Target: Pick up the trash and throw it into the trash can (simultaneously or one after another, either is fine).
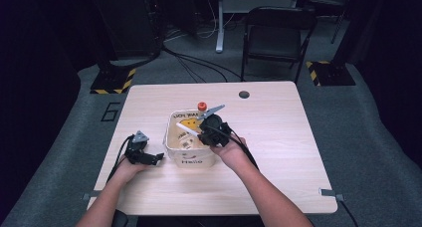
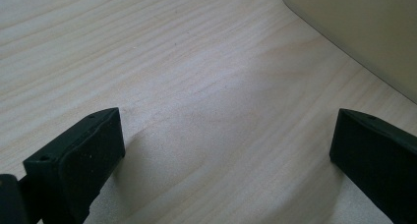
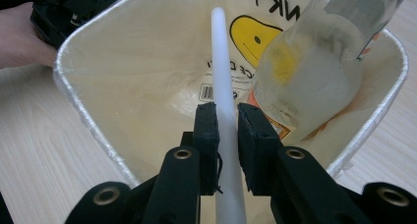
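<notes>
Surface: a light wood-grain table [image 1: 278, 152] with a round cable hole [image 1: 244, 94] near its 12 o'clock edge. The table stands on grey carpet in a dark room. A black folding chair [image 1: 276, 35] stands beyond the table at 1 o'clock, and yellow-black striped floor bases [image 1: 113, 80] lie at 10 and 2 o'clock.

Right gripper [image 3: 227, 123]: the jaws stand narrow and are clamped on a white rod [image 3: 222, 76]. The rod runs between the pads and points into the cream bag [image 1: 171, 137] at the table centre. In the high view the right gripper [image 1: 211, 130] sits over the bag's 3 o'clock rim.

Left gripper [image 2: 226, 150]: the jaws stand wide with bare table between them, holding nothing. In the high view the left gripper [image 1: 142, 155] rests on the table at 9 o'clock of the bag, just beside it.

Bag contents: a clear bottle [image 3: 314, 71] leans inside at 2 o'clock of the rod; its red cap [image 1: 202, 106] shows above the far rim.

Markings: a yellow smiley face [image 3: 253, 37] with partial letters "NK YO" above it inside the bag, a barcode label [image 3: 207, 91], and "Hello" [image 1: 191, 162] on the near outer wall.
</notes>
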A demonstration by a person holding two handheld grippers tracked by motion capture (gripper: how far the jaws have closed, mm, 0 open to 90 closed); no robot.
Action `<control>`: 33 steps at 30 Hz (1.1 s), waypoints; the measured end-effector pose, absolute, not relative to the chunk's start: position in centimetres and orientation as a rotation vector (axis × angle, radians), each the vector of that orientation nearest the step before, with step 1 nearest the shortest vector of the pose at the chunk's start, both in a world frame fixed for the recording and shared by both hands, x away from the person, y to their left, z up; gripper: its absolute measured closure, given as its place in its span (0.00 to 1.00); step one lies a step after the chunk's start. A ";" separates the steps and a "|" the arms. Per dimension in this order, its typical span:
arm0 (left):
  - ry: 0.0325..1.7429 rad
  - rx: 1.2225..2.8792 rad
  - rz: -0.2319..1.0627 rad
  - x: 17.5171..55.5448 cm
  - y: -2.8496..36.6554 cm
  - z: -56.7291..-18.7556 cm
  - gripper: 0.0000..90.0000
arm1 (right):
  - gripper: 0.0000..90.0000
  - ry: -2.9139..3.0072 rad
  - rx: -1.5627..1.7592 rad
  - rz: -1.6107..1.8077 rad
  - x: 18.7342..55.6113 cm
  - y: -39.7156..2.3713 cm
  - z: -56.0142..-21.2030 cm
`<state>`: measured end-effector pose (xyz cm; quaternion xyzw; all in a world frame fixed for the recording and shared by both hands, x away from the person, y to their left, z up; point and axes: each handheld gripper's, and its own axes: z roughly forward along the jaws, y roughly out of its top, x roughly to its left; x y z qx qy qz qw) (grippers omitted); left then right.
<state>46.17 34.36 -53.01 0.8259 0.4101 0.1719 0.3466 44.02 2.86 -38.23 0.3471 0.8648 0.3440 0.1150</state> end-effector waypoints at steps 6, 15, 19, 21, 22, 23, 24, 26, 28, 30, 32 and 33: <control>1.064 2.142 0.447 46.2 34.4 -53.0 0.00 | 0.76 2.540 1.055 1.026 44.7 2.7 -38.4; 1.064 2.143 0.445 46.2 34.4 -53.0 0.00 | 0.62 2.477 1.070 1.089 43.9 1.4 -37.3; 1.060 2.151 0.448 46.2 34.4 -53.0 0.00 | 0.60 2.439 1.075 1.101 43.5 0.3 -36.8; 1.059 2.153 0.446 46.1 34.4 -53.0 0.00 | 0.60 2.416 1.053 1.089 43.3 -0.2 -36.7; 1.058 2.153 0.446 46.1 34.4 -53.0 0.00 | 0.59 2.407 1.044 1.089 43.2 -0.5 -36.7; 1.059 2.152 0.446 46.1 34.4 -53.0 0.00 | 0.59 2.399 1.041 1.087 43.0 -0.8 -36.7; 1.059 2.152 0.446 46.1 34.4 -53.0 0.00 | 0.58 2.391 1.046 1.089 42.9 -1.2 -36.6; 1.058 2.152 0.446 46.1 34.4 -53.0 0.00 | 0.57 2.380 1.045 1.094 42.8 -1.9 -36.6; 1.058 2.152 0.446 46.1 34.4 -53.0 0.00 | 0.56 2.363 1.068 1.096 42.6 -2.6 -36.6; 1.059 2.152 0.446 46.1 34.4 -53.0 0.00 | 0.55 2.350 1.094 1.096 42.5 -3.4 -36.7; 1.059 2.152 0.446 46.1 34.4 -53.0 0.00 | 0.53 2.338 1.120 1.099 42.5 -4.1 -36.9; 1.058 2.152 0.446 46.1 34.4 -53.0 0.00 | 0.52 2.333 1.115 1.098 42.5 -4.6 -37.0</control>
